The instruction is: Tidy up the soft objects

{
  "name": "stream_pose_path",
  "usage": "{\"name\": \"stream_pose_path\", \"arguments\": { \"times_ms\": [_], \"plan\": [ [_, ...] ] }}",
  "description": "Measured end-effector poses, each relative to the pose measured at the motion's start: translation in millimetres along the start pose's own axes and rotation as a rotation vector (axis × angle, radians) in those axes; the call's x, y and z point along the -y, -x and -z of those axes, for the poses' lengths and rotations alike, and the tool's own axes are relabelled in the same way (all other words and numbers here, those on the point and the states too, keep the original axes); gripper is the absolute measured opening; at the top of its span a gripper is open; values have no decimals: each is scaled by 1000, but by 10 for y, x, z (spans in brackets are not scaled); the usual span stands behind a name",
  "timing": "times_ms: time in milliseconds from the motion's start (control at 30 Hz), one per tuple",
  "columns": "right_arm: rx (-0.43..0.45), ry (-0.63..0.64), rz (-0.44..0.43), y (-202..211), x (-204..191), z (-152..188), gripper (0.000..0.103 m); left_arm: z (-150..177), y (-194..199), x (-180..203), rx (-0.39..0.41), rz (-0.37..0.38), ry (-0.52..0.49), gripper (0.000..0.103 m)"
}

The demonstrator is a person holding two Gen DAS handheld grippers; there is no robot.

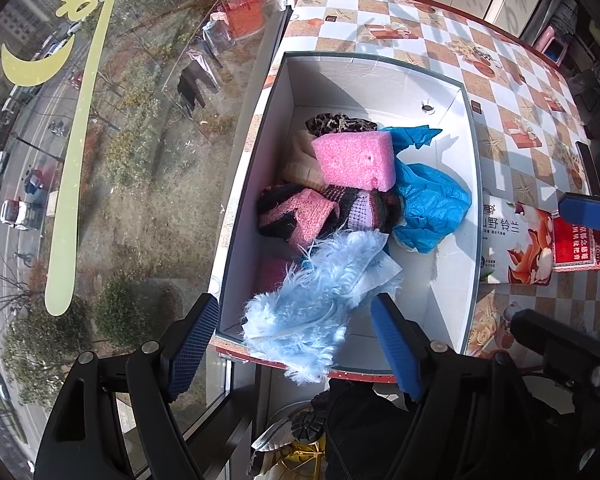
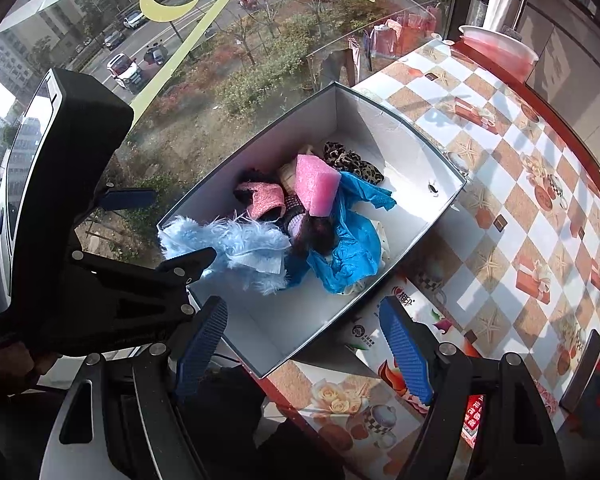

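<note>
Blue fluffy cloth point(image 1: 312, 308) droops over the box point(image 1: 470, 184) rim by the window, liable to slide out, as left gripper point(image 1: 296, 344) and right gripper point(image 2: 304, 344) hover spread apart, empty.

Sitting in a white-walled box point(image 1: 380, 80): pink foam block point(image 1: 354, 162), leopard-print scrunchie point(image 1: 340, 123), bright blue plastic bag point(image 1: 430, 208), fluffy pale-blue fabric point(image 1: 312, 304). Showing an orange-and-white checkered tabletop point(image 1: 496, 60) with starfish prints. Wearing blue textured pads on black fingers point(image 1: 396, 346).
</note>
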State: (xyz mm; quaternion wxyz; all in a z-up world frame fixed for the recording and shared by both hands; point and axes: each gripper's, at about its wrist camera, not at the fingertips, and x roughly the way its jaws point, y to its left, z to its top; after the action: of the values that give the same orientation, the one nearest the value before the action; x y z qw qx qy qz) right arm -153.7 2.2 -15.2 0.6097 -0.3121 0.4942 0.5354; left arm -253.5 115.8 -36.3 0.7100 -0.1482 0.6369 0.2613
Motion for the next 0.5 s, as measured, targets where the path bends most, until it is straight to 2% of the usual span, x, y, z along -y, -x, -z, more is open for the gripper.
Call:
{"name": "stream_pose_path", "arguments": {
  "times_ms": [100,233,300,367,400,500],
  "plan": [
    [3,-2,4,6,-5,-4,80,-23,26,-24,10,-13,15,87],
    [6,-12,7,15,1,4,80,-72,34,-144,9,111,83,89],
    [9,-18,10,23,6,10,80,-101,63,-172,31,128,103,90],
    [11,-22,11,30,14,16,80,-126,98,-178,49,111,110,102],
    [12,-25,13,32,19,19,80,-140,116,-177,59,98,111,103],
    [13,-35,16,40,37,28,80,-154,167,-190,82,178,118,103]
  ]
}}
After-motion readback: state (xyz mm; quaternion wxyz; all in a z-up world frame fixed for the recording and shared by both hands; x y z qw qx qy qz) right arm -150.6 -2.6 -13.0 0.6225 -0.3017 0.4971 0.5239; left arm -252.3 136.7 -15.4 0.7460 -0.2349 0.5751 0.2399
